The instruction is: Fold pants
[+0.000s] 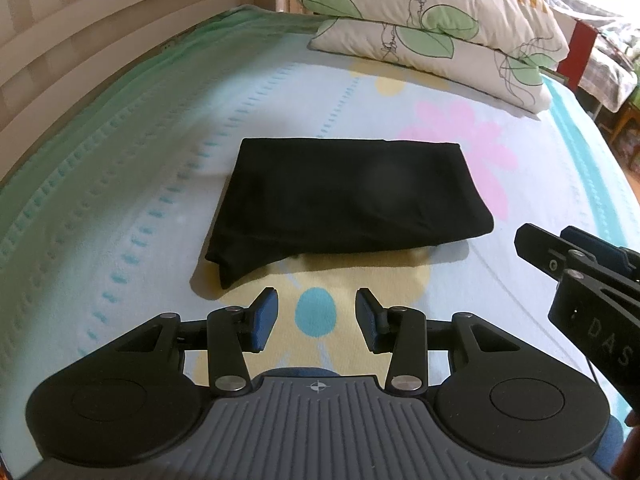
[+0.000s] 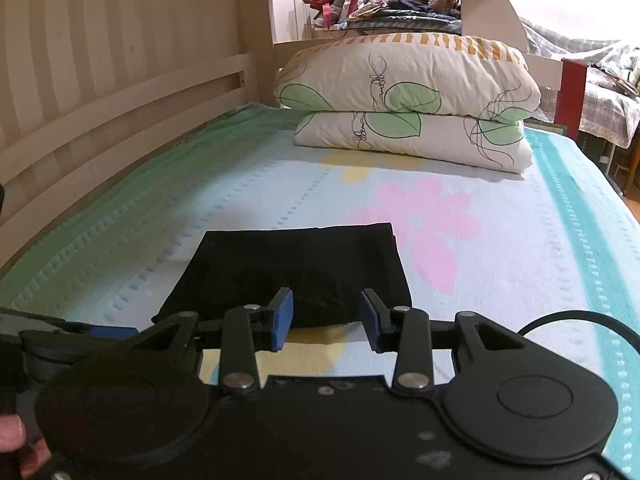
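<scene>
Left wrist: folded black soft-cloth pants point(image 1: 344, 196) mid-bed on flowered pastel bedsheet point(image 1: 120, 184), short of stacked leaf-print pillows point(image 1: 436, 28); left gripper point(image 1: 317, 320) agape, empty, hovering before near hem | Right wrist: right gripper point(image 2: 327, 320) parted, empty, over near fold; limp, light, non-fragile; pinch layered corners.

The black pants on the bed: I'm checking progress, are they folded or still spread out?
Folded. The black fabric pants lie as one compact rectangular bundle on the flowered bedsheet, no legs extended, neither gripper touching them.
</scene>
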